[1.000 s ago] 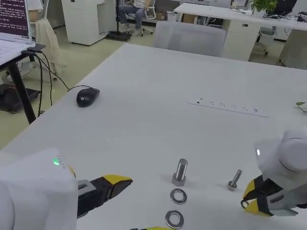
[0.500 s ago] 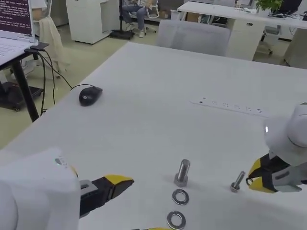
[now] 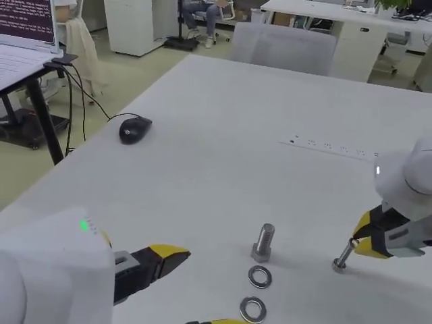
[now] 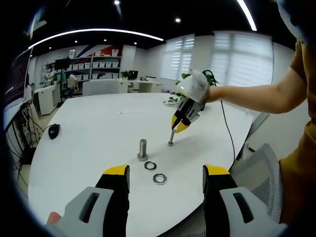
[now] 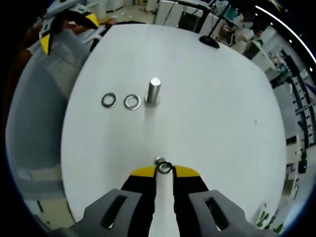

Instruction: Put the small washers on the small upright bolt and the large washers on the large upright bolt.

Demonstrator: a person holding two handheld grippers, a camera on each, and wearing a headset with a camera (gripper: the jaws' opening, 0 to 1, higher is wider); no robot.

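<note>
- Since a second ago, the right gripper [image 3: 361, 237] has been raised from low at the desk edge and brought up to the top of the small bolt [image 3: 343, 256].
- No washer is seen seated on either bolt, so the task is judged to be at its first placement.
- A small washer [image 5: 164, 168] is clamped between the tips of the right fingers [image 5: 143, 173], which are nearly together around it.
- In the right gripper view, the washer is held just at the tip of the small bolt; whether it is already threaded over the tip cannot be told.
- The small bolt is seen leaning a little in the head view, with its top against the right gripper.
- The large bolt [image 3: 263, 243] stands upright on the desk [image 3: 223, 148], apart from the small bolt.
- Two large washers [image 3: 259, 276] lie flat on the desk just beside the large bolt, one beyond the other, untouched.
- The left gripper [image 3: 194, 289] is held near these washers, its fingers wide apart and empty.
- Both large washers are left to be placed.
</note>
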